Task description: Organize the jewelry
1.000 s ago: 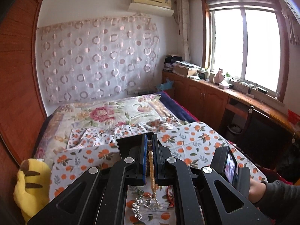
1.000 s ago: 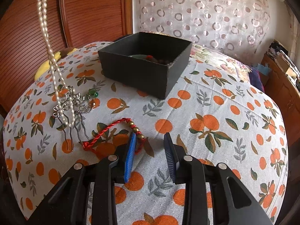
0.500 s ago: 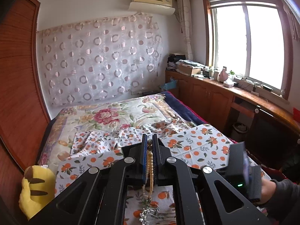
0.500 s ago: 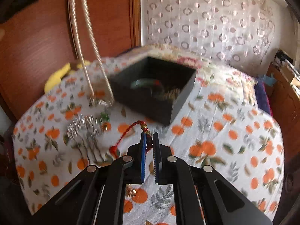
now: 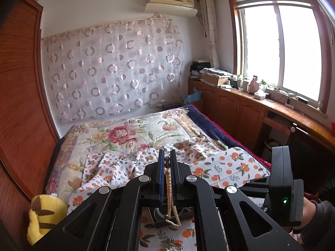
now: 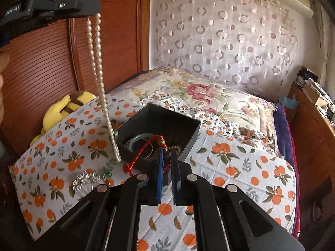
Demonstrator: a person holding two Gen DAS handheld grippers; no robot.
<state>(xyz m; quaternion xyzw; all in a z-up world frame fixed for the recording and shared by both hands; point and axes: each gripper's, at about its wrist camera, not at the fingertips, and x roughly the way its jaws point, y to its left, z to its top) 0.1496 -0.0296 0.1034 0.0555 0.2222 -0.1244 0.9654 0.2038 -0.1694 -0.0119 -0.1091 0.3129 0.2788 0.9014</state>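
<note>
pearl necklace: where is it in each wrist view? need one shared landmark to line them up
Left wrist: pearl necklace at bottom centre, pinched in the left gripper, hanging down toward the black box.
Right wrist: upper left, dangling from the left gripper, lower end beside the black box.
Shared landmark: circle-patterned curtain.

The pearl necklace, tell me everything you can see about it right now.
The pearl necklace is a long strand of small, glossy, cream-white oval beads. It is pinched at the top in the left tongs, which are shut on it, and hangs doubled in two lines. In the right wrist view its lower end reaches the near left corner of the open black box, at the rim; whether it touches is unclear. In the left wrist view, darker round beads sit at the pinched top.
</note>
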